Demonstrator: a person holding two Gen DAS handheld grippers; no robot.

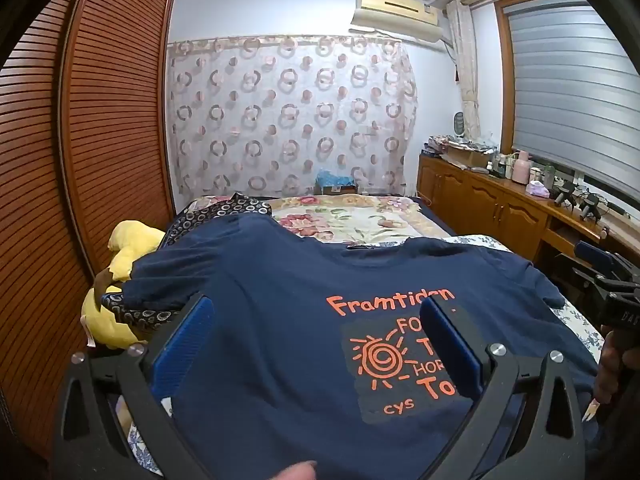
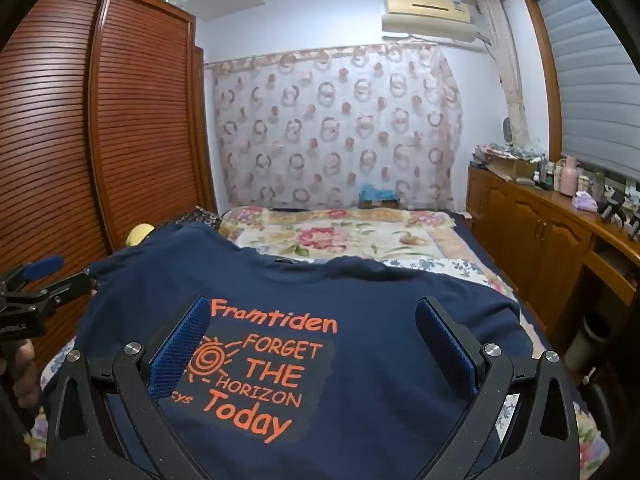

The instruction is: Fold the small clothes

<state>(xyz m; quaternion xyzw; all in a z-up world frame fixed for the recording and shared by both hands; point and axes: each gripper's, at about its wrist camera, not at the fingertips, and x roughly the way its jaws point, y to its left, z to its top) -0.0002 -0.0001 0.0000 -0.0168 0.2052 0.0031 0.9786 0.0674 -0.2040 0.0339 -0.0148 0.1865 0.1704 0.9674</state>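
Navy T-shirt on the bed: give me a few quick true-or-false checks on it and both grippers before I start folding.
1. The navy T-shirt lies spread out with its orange print facing up. True.
2. The left gripper is clamped on a sleeve. False: its jaws stand wide open, holding nothing.
3. The right gripper is open above the shirt. True.
4. The shirt is already folded in half. False: it lies flat, collar toward the far end of the bed.
5. A yellow plush toy sits beside the shirt, on the wardrobe side. True.

Navy T-shirt's [image 1: 280, 320] hem below both frames; print partly behind left claw [image 1: 320, 344].
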